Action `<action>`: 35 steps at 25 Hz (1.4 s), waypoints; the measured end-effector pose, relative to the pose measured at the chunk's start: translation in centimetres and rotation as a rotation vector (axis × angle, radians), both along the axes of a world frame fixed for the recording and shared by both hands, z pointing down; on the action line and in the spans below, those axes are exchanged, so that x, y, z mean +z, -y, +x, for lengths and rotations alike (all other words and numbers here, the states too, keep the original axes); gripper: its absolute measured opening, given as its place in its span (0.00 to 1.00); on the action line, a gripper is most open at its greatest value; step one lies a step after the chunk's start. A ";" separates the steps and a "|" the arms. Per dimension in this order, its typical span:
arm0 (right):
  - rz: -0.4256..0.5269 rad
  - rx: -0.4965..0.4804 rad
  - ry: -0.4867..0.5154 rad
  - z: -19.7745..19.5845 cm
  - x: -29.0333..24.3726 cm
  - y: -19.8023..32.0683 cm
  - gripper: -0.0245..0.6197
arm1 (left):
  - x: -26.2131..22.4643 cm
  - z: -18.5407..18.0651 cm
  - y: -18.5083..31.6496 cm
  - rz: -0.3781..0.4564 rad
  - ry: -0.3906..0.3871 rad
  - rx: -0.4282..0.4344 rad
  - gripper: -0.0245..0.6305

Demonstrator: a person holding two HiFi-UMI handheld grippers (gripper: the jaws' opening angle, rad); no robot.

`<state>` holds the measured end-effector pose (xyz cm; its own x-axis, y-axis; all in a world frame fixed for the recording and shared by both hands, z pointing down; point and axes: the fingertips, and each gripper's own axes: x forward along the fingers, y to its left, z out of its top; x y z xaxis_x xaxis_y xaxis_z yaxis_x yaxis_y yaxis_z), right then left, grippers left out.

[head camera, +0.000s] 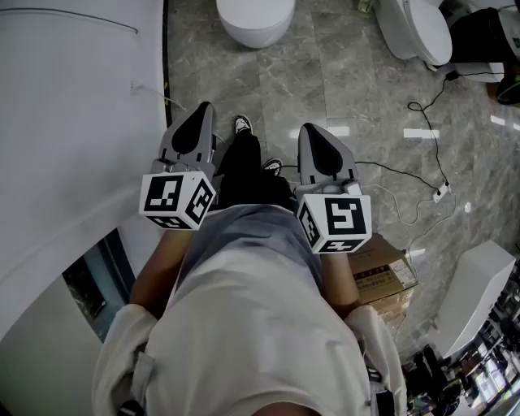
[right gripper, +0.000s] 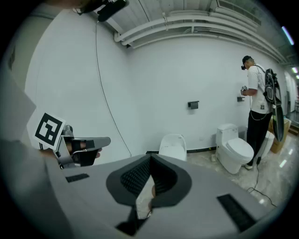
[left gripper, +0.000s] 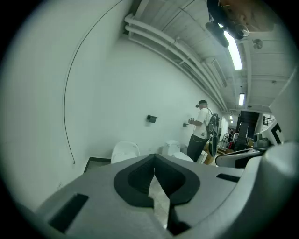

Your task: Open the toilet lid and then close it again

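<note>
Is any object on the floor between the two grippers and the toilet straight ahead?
Nothing visible: only bare floor lies between the left gripper, the right gripper and the toilet. A cable lies off to the right.

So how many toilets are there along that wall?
2: a tankless toilet near the corner, and a tank toilet to its right in the right gripper view, beside the person. More may be hidden behind that person.

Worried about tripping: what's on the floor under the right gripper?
A cardboard box sits on the marble floor below the right gripper. Its left part is covered by the person's arm, so that side can't be seen.
</note>
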<state>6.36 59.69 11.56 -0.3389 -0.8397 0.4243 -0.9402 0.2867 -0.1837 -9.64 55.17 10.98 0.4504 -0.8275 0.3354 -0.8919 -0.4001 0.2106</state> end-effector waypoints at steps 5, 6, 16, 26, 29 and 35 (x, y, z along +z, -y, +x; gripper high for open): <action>-0.012 -0.004 0.006 0.0 0.3 2.7 0.05 | -0.2 -0.4 3.2 0.006 -0.016 -0.007 0.05; -0.015 -0.004 0.006 -0.1 0.4 3.3 0.05 | -0.2 -0.5 3.8 0.006 -0.020 -0.011 0.05; -0.059 -0.012 0.024 -1.2 1.1 11.4 0.05 | 0.5 -1.1 11.7 -0.031 -0.028 -0.023 0.05; -0.059 -0.049 -0.040 -3.8 0.0 18.7 0.05 | -1.0 -2.1 18.2 0.010 -0.068 0.104 0.05; -0.058 -0.065 -0.093 -5.3 -0.2 20.5 0.05 | -1.5 -3.3 19.5 0.036 -0.074 0.147 0.05; -0.044 -0.062 -0.136 -7.1 -1.1 24.8 0.05 | -2.1 -5.9 23.2 0.056 -0.105 0.152 0.05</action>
